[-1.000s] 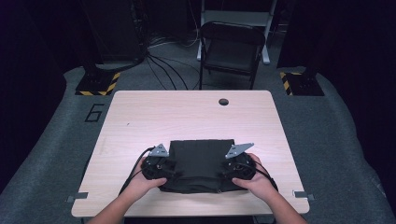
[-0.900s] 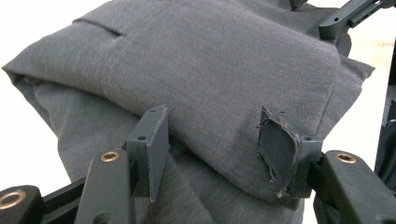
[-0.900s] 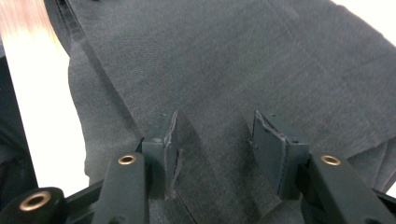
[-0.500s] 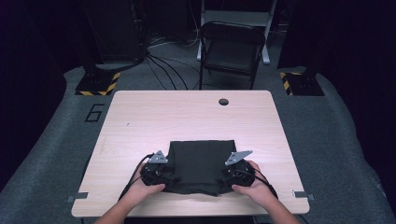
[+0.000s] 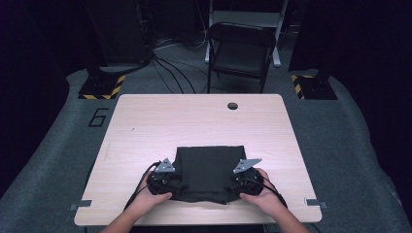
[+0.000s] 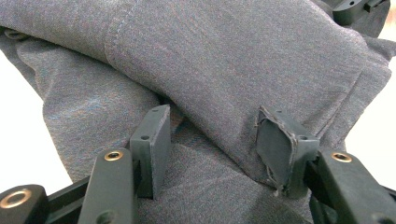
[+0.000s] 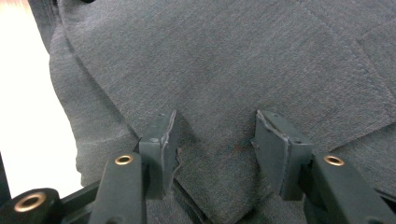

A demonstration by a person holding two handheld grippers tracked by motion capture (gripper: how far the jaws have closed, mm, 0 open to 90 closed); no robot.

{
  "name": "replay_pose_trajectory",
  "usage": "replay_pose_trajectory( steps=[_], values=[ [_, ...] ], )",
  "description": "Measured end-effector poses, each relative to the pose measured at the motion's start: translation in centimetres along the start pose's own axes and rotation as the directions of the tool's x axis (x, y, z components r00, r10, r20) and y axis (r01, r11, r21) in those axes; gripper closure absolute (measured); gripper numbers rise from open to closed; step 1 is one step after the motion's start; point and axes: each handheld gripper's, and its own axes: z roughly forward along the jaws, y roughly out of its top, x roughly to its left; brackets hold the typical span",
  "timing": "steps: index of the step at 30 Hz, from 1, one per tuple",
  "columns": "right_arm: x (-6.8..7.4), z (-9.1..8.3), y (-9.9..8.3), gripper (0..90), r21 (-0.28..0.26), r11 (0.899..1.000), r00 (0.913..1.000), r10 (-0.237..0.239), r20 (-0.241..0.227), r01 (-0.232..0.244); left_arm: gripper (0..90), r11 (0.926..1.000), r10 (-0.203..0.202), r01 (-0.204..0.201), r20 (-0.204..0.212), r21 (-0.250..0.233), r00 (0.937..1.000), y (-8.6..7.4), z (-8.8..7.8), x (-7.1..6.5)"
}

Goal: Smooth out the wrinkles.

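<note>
Both grippers have sunk toward the table's near edge, drawing the cloth with them.
The folded dark grey fabric garment (image 5: pixel 209 172) lies between the left gripper (image 6: pixel 212 149) and right gripper (image 7: pixel 215 149), jaws open over its near corners, on the pale wooden table (image 5: pixel 194 121).

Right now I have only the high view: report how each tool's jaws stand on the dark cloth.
Observer: In the left gripper view the left tool is open, with a thick folded edge of the cloth lying between its jaws.
Operator: Now the right one.
Observer: In the right gripper view the right tool is open too, with a folded corner of cloth between its jaws.
Operator: Check the pads.
Observer: The facing on one left tool pad is frayed along its edges.
</note>
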Motion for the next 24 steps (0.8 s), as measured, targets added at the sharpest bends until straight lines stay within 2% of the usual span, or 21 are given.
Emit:
replay_pose_trajectory(
  steps=[4, 6, 9, 10, 12, 13, 14, 18, 21, 24],
  values=[
    [-0.1, 0.1, 0.3, 49.1, 0.022, 1.0, 0.9999, -0.006, -0.013, 0.007, 45.5, 1.0, 0.003, -0.003, -0.006, 0.003, 1.0, -0.1, -0.1, 0.1],
    [0.0, 0.2, 0.3, 49.1, 0.02, 1.0, 1.0, -0.002, -0.007, 0.003, 45.5, 0.9999, 0.002, -0.002, 0.0, 0.012, 1.0, -0.1, -0.3, 0.2],
    [0.0, 0.5, 0.6, 49.0, 0.022, 1.0, 1.0, -0.004, -0.009, 0.004, 45.6, 0.9999, -0.011, 0.011, -0.009, -0.003, 0.9999, -0.3, -0.5, 0.4],
    [0.1, 0.6, 0.7, 49.1, 0.002, 1.0, 1.0, 0.001, 0.0, -0.001, 45.6, 0.9998, -0.018, 0.018, -0.014, -0.002, 0.9997, -0.4, -0.5, 0.4],
    [0.1, 0.7, 0.8, 49.0, 0.015, 1.0, 0.9999, 0.01, -0.006, -0.01, 45.6, 0.9999, -0.014, 0.014, -0.01, 0.003, 0.9998, -0.4, -0.7, 0.6],
    [0.1, 0.8, 1.0, 49.0, 0.017, 1.0, 0.9999, -0.002, -0.016, 0.003, 45.6, 0.9998, -0.019, 0.019, -0.008, 0.01, 0.9998, -0.4, -0.9, 0.8],
    [0.2, 1.0, 1.1, 49.0, 0.011, 1.0, 1.0, -0.001, -0.007, 0.001, 45.6, 0.9997, -0.024, 0.024, -0.018, 0.003, 0.9995, -0.5, -0.9, 0.8],
    [0.2, 1.3, 1.5, 48.7, 0.015, 1.0, 0.9998, -0.005, -0.017, 0.006, 45.6, 0.9995, -0.029, 0.029, -0.021, 0.011, 0.9994, -0.6, -1.3, 1.1],
    [0.3, 1.6, 1.7, 48.4, 0.002, 1.0, 0.9999, 0.009, -0.009, -0.009, 45.6, 0.9993, -0.034, 0.035, -0.024, 0.01, 0.9991, -0.8, -1.5, 1.3],
    [0.4, 1.7, 1.9, 47.5, 0.014, 1.0, 0.9999, 0.008, -0.008, -0.008, 45.6, 0.9988, -0.05, 0.05, -0.027, -0.001, 0.9984, -1.0, -1.7, 1.4]
  ],
)
